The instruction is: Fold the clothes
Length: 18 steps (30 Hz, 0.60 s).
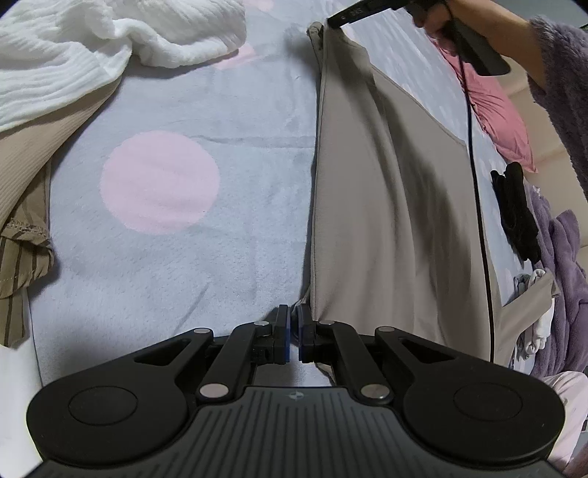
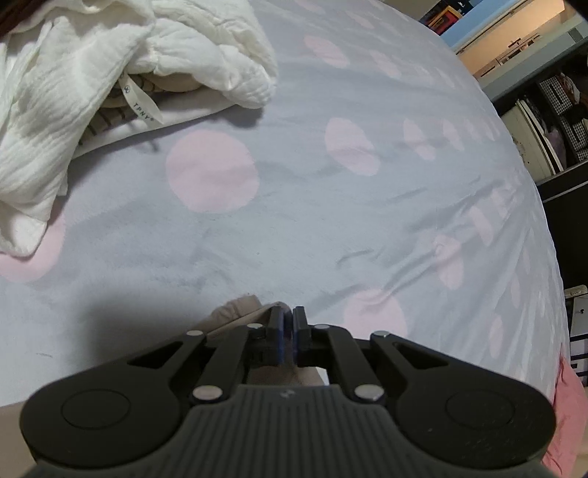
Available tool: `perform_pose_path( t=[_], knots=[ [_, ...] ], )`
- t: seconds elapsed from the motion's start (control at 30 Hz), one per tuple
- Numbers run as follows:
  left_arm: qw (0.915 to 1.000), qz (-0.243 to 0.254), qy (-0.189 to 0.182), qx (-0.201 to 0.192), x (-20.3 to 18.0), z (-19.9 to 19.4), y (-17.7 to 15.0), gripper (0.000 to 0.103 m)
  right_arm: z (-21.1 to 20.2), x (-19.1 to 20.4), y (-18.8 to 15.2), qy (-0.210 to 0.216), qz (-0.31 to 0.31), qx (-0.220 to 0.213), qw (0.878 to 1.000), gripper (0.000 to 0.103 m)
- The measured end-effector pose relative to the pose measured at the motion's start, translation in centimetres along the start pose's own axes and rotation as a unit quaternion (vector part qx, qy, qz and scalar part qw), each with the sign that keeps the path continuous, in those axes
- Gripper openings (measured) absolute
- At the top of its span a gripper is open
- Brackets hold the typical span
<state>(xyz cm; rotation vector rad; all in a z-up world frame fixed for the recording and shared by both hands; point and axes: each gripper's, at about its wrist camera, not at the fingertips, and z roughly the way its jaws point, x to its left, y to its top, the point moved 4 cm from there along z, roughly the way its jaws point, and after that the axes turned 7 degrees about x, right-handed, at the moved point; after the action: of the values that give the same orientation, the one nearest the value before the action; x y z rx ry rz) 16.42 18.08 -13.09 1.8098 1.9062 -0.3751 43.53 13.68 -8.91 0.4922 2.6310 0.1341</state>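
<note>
I have the beige garment (image 1: 386,191) stretched over the bed (image 1: 220,220), beside the pink dot (image 1: 160,182). Left hand-held gripper (image 1: 293,332) pinches its near corner, right hand-held gripper (image 2: 287,336) its far corner. Light, limp, slippery-looking cloth; corners hold best.

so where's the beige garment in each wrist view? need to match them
Left wrist: beige garment fills right-centre, stretched from the left gripper up to the right gripper.
Right wrist: only a bunched edge just left of the fingertips.
Shared landmark: white crinkled cloth, top left.
</note>
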Motion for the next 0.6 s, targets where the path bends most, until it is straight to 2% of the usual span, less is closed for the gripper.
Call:
perform_pose_path(
  t=[0.17,0.3,0.37,0.43,0.47,0.5,0.6],
  knots=[
    [1.0,-0.002,0.003,0.002,0.0,0.1,0.0,0.002,-1.9,-2.3,-1.2,-0.003,0.055,-0.03,0.998,0.027],
    [0.9999,0.007,0.011,0.001,-0.4,0.1,0.0,0.002,-2.5,-4.8,-4.0,0.036,0.133,-0.029,0.99,0.027],
    [0.9999,0.01,0.013,0.001,-0.4,0.0,-0.1,0.002,-2.3,-5.6,-5.3,0.061,0.181,-0.027,0.981,0.027],
    [0.9999,0.009,0.013,0.0,-0.3,0.1,-0.1,0.002,-2.3,-5.7,-6.0,0.105,0.22,-0.041,0.969,0.026],
    [0.9999,0.008,0.013,0.0,-0.3,0.1,-0.2,0.002,-2.4,-5.3,-6.0,0.124,0.231,-0.047,0.964,0.023],
    [0.9999,0.007,0.013,0.0,-0.2,0.2,-0.2,0.002,-2.4,-4.8,-5.8,0.142,0.237,-0.052,0.96,0.013],
    [0.9999,0.008,0.015,-0.002,-0.4,0.0,-0.2,0.002,-1.9,-2.6,-4.4,0.161,0.215,-0.054,0.962,0.01]
  ],
)
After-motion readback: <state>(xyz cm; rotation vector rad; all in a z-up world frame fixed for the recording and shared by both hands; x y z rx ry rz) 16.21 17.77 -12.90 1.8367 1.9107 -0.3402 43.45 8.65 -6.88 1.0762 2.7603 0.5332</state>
